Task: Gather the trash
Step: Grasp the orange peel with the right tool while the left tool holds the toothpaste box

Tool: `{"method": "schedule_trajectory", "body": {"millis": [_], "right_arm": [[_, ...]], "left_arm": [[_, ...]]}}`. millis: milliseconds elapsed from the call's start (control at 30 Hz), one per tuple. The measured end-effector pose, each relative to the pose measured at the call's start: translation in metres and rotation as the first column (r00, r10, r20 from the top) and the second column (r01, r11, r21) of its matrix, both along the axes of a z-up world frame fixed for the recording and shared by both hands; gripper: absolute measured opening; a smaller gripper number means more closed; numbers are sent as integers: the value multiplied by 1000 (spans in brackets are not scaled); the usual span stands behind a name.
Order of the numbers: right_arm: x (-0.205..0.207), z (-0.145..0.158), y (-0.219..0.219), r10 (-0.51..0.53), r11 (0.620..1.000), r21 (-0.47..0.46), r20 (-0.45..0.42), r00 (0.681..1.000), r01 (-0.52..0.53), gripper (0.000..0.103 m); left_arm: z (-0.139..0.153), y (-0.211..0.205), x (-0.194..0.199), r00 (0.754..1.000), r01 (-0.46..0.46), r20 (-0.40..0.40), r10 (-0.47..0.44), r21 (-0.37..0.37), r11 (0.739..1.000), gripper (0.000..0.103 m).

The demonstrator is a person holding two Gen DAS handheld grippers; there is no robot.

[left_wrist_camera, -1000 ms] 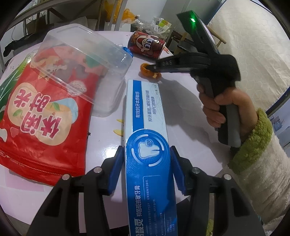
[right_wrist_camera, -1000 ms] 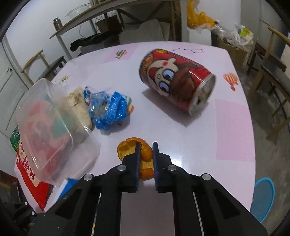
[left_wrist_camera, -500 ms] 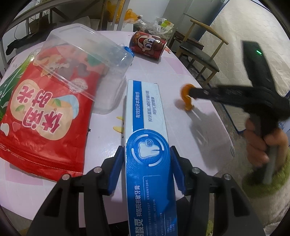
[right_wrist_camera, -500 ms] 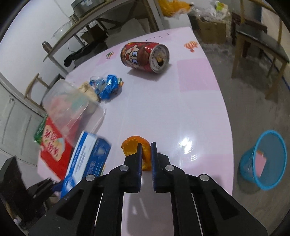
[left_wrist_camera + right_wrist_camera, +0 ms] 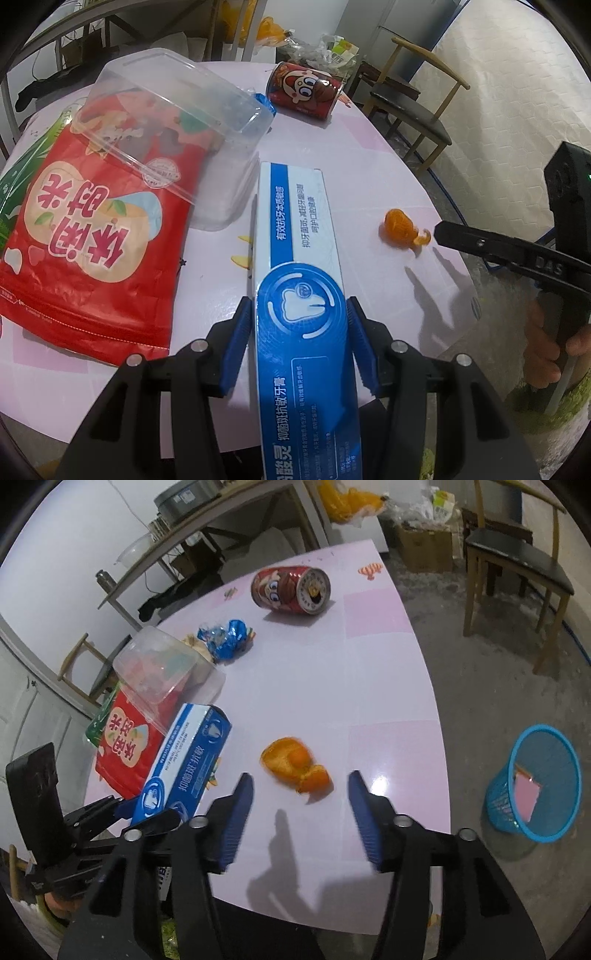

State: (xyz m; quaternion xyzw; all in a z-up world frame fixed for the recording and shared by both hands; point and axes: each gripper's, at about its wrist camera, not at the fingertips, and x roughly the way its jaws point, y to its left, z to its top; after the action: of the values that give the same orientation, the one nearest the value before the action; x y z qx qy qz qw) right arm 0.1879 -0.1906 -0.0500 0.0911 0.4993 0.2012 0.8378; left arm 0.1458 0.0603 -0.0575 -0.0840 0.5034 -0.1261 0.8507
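The right gripper is opening, its jaws parted with the orange peel lying free on the table just ahead of them, touching neither pad. The left gripper clamps 1 blue toothpaste box that runs forward from its jaws. The pale pink table also carries 1 red can, and 1 blue basket stands on the grey floor to the right gripper's right.
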Motion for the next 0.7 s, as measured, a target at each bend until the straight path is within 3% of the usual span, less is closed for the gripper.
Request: {"method": "schedule_trajectory", "body": {"millis": [233,333,467,700], "right_arm": [[1,-1,27,78,990,-126,95,992,-66,71],[5,-6,42,121,975,-202,124,985,-94,72],[9,-19,52,144,964,-238,103,984,-116,71],[10,-27,51,128,958,-270,118,985,-92,54]], "left_arm": [[-1,-2,5,1000,-2,-9,2,7,1000,51],[-1,-4,7,1000,-2,-11,2,14,1000,51],[-4,-6,9,1000,-5,-21,6,36,999,51],[-4,-8,9,1000,-1,-13,2,60,998,51]]}}
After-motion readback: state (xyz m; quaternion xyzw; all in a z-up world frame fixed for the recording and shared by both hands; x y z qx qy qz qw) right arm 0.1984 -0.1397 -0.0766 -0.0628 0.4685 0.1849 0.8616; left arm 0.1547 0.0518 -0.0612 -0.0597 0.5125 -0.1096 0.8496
